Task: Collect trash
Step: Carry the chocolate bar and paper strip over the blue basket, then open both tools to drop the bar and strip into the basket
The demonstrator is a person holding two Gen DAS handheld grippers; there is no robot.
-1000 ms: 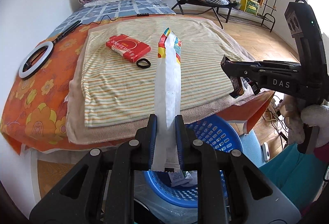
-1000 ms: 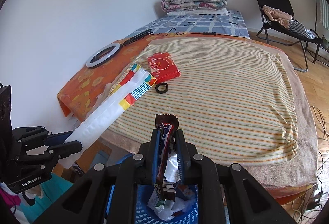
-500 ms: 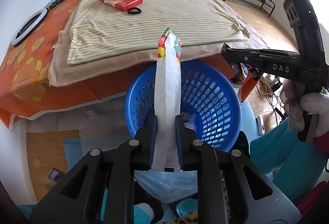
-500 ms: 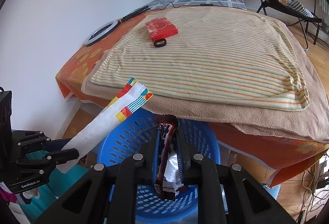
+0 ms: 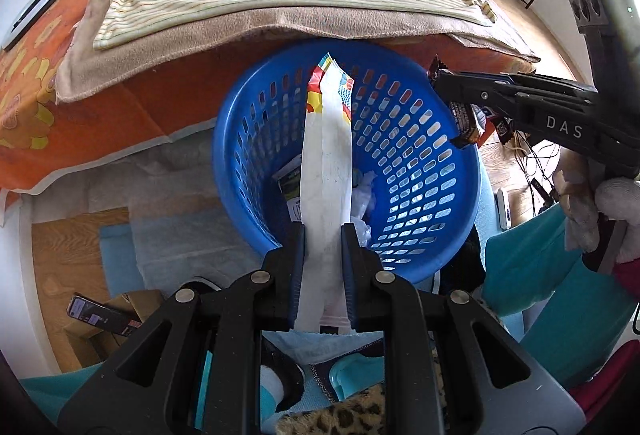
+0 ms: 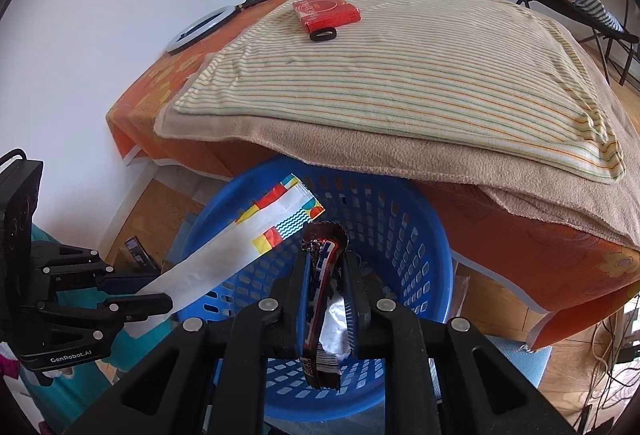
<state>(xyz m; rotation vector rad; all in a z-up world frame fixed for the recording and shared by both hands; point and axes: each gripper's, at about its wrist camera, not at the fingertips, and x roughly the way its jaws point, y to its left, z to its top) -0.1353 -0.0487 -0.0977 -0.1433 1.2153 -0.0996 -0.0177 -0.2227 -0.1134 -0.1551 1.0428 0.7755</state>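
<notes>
Both your grippers have dropped from bed height to over the blue basket [image 5: 460, 195]. Your left gripper [image 5: 323, 235] is clamped on the long white wrapper [image 5: 326, 171], its coloured tip above the basket's inside. Your right gripper [image 6: 326, 271] pinches the dark snack wrapper [image 6: 320, 315] over the basket too. Beyond the basket: striped blanket [image 6: 400, 75], red box [image 6: 326, 10].

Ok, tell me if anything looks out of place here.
Nothing stands out. Both wrappers, the long white wrapper and the dark snack wrapper, are gripped over the blue basket; the red box sits flat on the bed.
</notes>
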